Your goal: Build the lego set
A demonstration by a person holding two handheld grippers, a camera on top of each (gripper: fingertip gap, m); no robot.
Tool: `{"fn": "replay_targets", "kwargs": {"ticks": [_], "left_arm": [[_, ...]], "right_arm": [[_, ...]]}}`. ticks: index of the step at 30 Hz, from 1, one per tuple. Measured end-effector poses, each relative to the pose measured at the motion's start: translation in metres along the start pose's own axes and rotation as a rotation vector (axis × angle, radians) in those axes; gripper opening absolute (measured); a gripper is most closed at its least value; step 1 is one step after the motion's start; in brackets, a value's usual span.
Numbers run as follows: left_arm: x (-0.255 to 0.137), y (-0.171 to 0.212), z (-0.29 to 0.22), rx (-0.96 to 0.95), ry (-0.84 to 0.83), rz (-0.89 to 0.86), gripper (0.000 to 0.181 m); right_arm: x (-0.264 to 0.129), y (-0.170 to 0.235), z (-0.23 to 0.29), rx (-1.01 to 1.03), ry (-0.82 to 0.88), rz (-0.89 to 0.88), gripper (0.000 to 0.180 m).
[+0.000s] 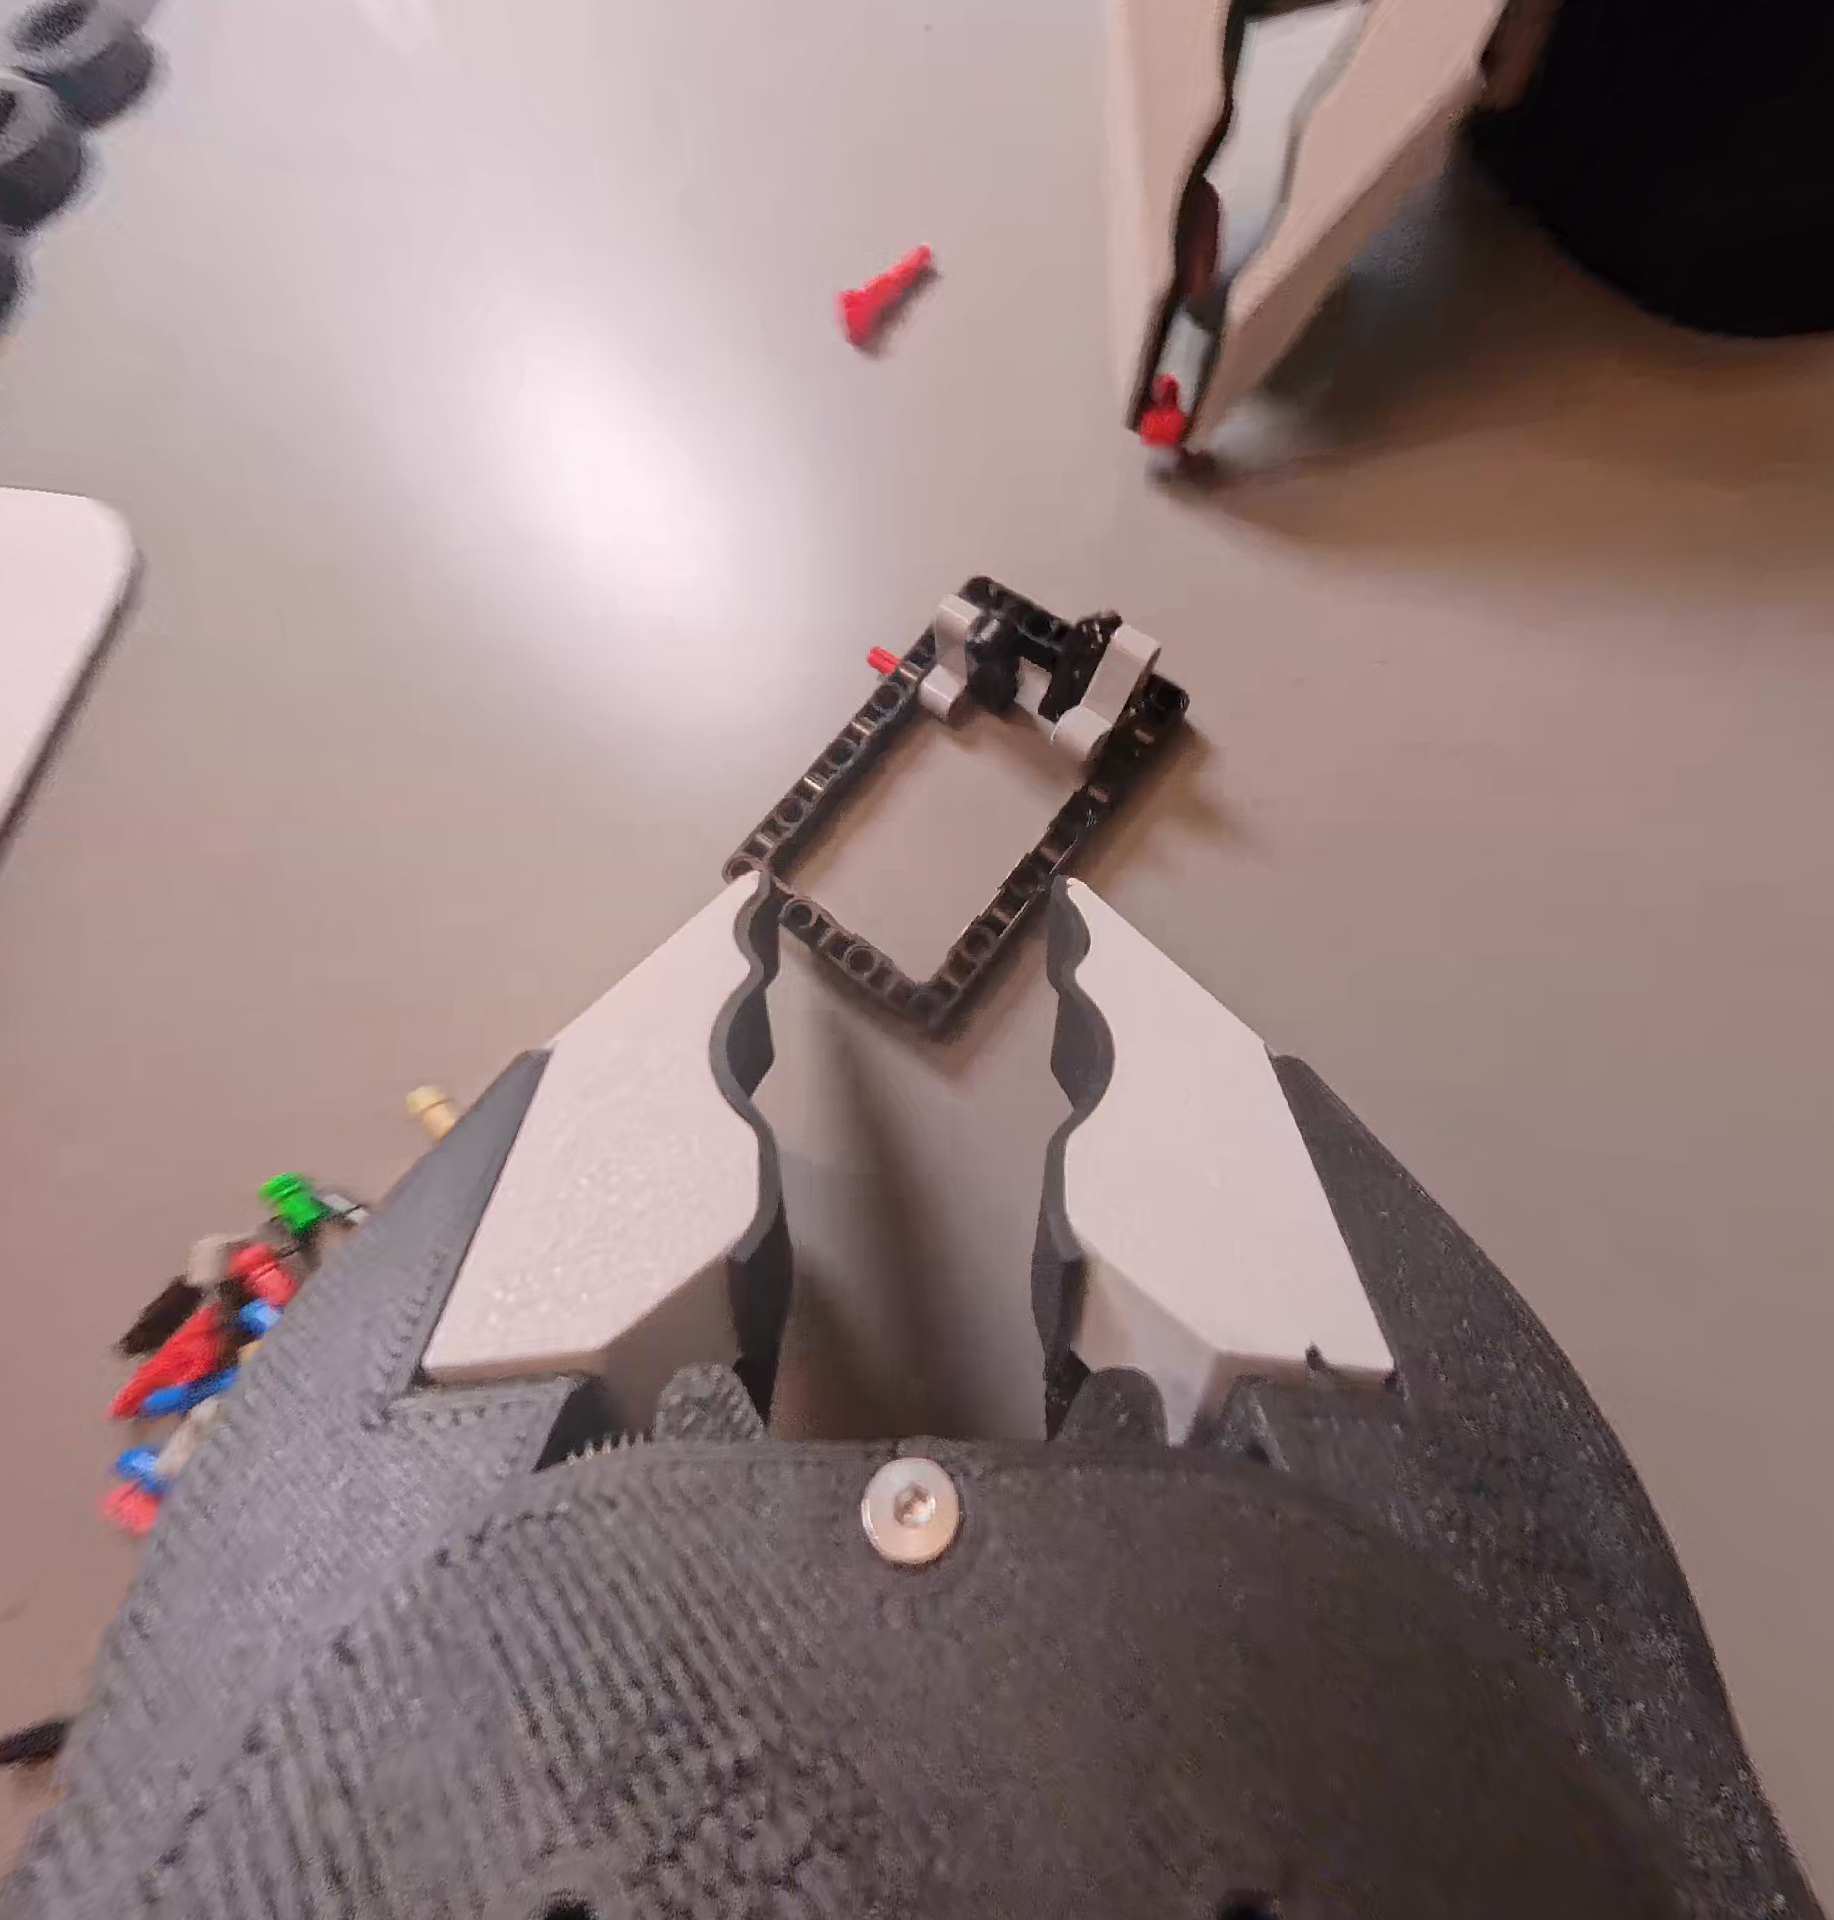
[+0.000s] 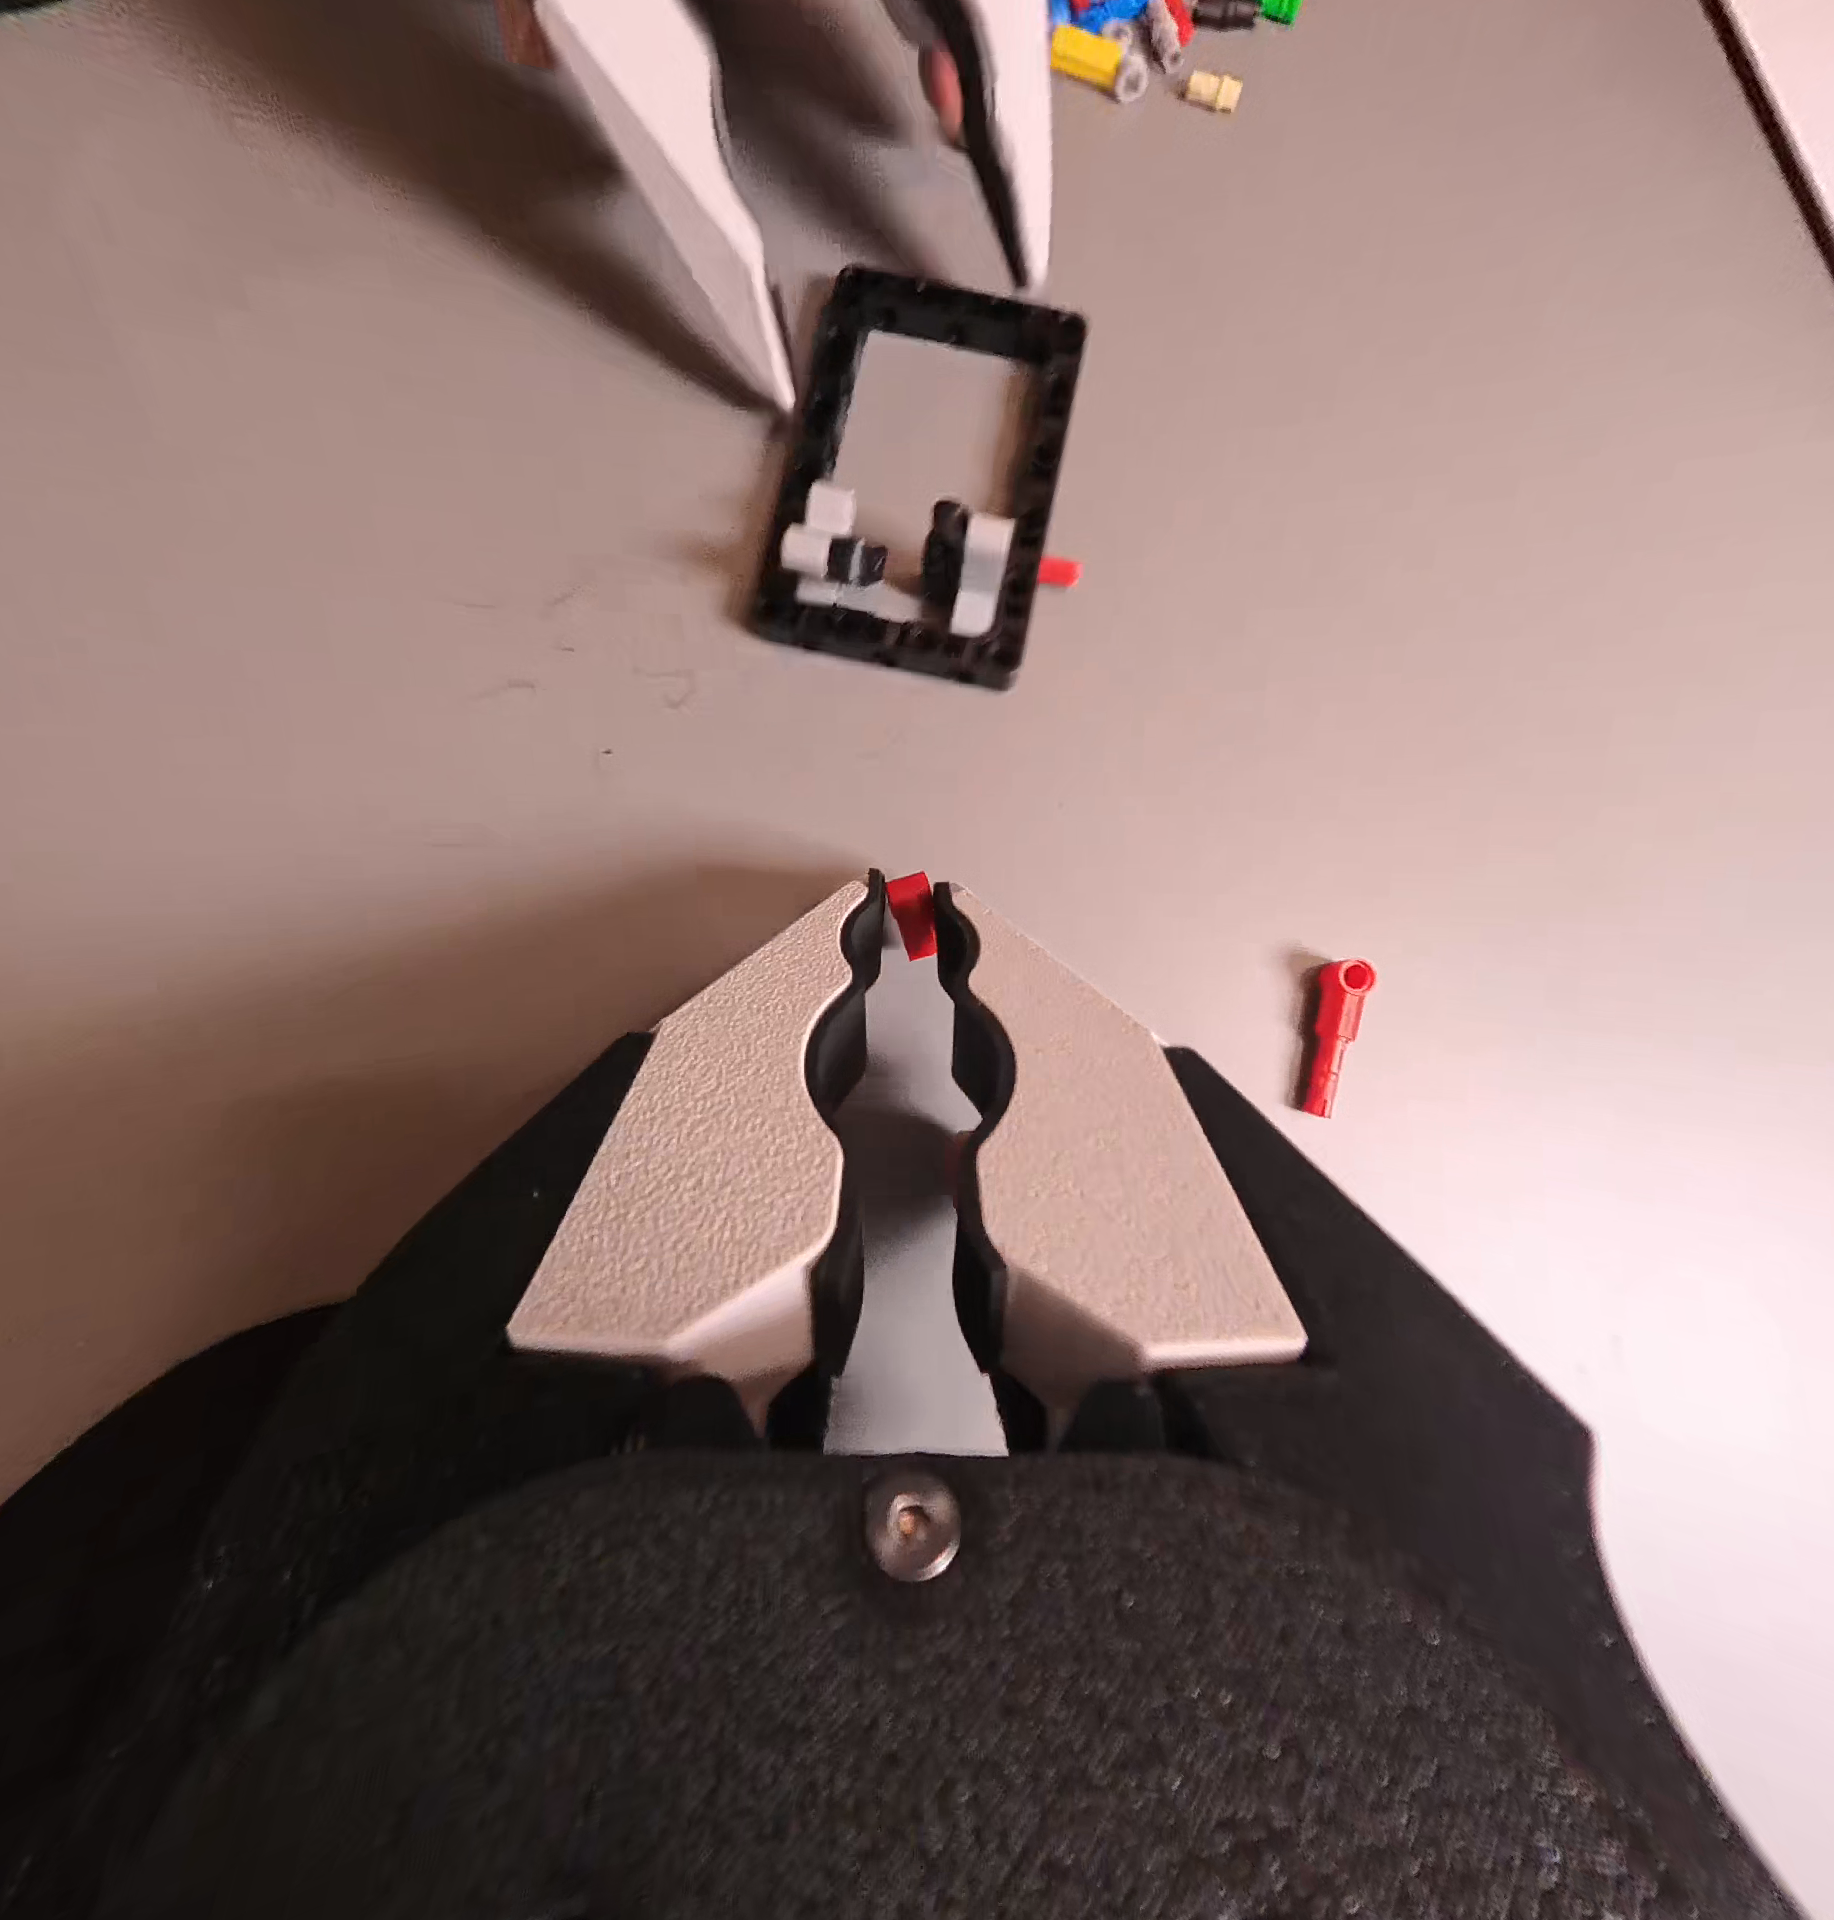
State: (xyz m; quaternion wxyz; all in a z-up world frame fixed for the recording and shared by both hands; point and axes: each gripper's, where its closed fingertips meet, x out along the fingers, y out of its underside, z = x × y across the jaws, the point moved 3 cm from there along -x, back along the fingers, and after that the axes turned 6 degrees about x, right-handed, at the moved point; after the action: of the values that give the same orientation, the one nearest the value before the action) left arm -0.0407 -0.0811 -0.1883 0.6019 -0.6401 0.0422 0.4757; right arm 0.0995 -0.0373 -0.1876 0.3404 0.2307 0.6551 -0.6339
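A black rectangular lego frame [image 1: 825,805] lies flat on the table, with grey and black pieces and a small red pin at its far end. It also shows in the right wrist view [image 2: 1058,416]. My left gripper [image 1: 908,894] is open, its fingertips either side of the frame's near corner. My right gripper [image 2: 910,894] is shut on a small red pin [image 2: 910,909], a short way from the frame. It also shows in the left wrist view [image 1: 1167,426]. A second loose red pin [image 2: 1334,1034] lies on the table, and shows in the left wrist view [image 1: 882,296].
A pile of small coloured lego pieces [image 1: 206,1330] lies left of my left gripper, also at the top of the right wrist view [image 2: 1152,42]. Black tyres [image 1: 30,114] sit at the far left. A white sheet [image 1: 19,644] lies at the left edge. My right fingertips sit around 12 centimetres from my left ones.
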Motion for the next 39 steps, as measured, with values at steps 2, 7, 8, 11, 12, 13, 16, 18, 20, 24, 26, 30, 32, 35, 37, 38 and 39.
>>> {"fn": "replay_targets", "kwargs": {"ticks": [2, 7, 8, 11, 12, 13, 16, 18, 20, 24, 26, 30, 32, 35, 37, 38, 39], "left_arm": [[-0.009, -0.003, 0.015, -0.049, -0.067, -0.042, 0.056], [-0.008, -0.012, 0.018, -0.316, -0.114, -0.019, 0.101], [-0.001, -0.012, 0.013, -0.345, -0.121, 0.033, 0.115], [0.019, -0.011, -0.004, -0.351, -0.148, 0.173, 0.127], [0.024, -0.012, -0.007, -0.350, -0.163, 0.191, 0.126], [0.028, -0.012, -0.008, -0.343, -0.176, 0.205, 0.123], [0.032, -0.018, -0.012, -0.303, -0.111, 0.203, 0.093], [0.031, -0.021, -0.013, -0.232, -0.037, 0.197, 0.073], [0.030, -0.021, -0.015, -0.126, 0.066, 0.173, 0.065], [0.023, -0.012, -0.005, 0.009, 0.185, 0.135, 0.066], [0.017, -0.006, 0.010, -0.034, 0.126, 0.151, 0.067], [0.006, -0.007, 0.010, -0.116, 0.069, 0.149, 0.066], [0.005, -0.008, 0.003, -0.080, 0.042, 0.164, 0.065], [0.010, -0.009, -0.003, -0.036, 0.034, 0.183, 0.062], [0.012, -0.008, 0.003, -0.044, -0.005, 0.185, 0.059], [0.010, -0.007, 0.009, -0.049, -0.039, 0.193, 0.060], [0.005, -0.006, 0.014, -0.050, -0.069, 0.195, 0.061]], "right_arm": [[0.003, 0.000, -0.002, 0.006, 0.027, 0.000, 0.007], [0.006, -0.002, -0.002, 0.005, 0.058, 0.003, 0.007], [0.006, -0.002, -0.003, 0.009, 0.063, 0.003, 0.007], [0.004, -0.002, -0.003, 0.017, 0.066, -0.005, 0.007], [0.004, -0.001, -0.003, 0.021, 0.071, -0.003, 0.007], [0.003, -0.001, -0.003, 0.022, 0.075, -0.003, 0.007], [0.000, -0.001, -0.003, 0.021, 0.080, -0.015, 0.007], [-0.004, -0.002, -0.003, 0.022, 0.076, -0.035, 0.007], [-0.007, -0.004, -0.003, 0.030, 0.061, -0.053, 0.007], [-0.013, -0.003, -0.005, 0.048, 0.063, -0.086, 0.007], [-0.015, 0.000, -0.006, 0.051, 0.076, -0.089, 0.007], [-0.013, 0.000, -0.007, 0.063, 0.104, -0.104, 0.007], [-0.007, -0.003, -0.013, 0.055, 0.131, -0.082, 0.007], [0.004, -0.002, -0.017, 0.014, 0.124, 0.002, 0.007], [0.009, -0.004, -0.006, -0.033, 0.076, 0.033, 0.007], [0.011, -0.006, 0.002, -0.058, 0.045, 0.040, 0.007], [0.012, -0.008, 0.013, -0.085, 0.010, 0.036, 0.007]]}}
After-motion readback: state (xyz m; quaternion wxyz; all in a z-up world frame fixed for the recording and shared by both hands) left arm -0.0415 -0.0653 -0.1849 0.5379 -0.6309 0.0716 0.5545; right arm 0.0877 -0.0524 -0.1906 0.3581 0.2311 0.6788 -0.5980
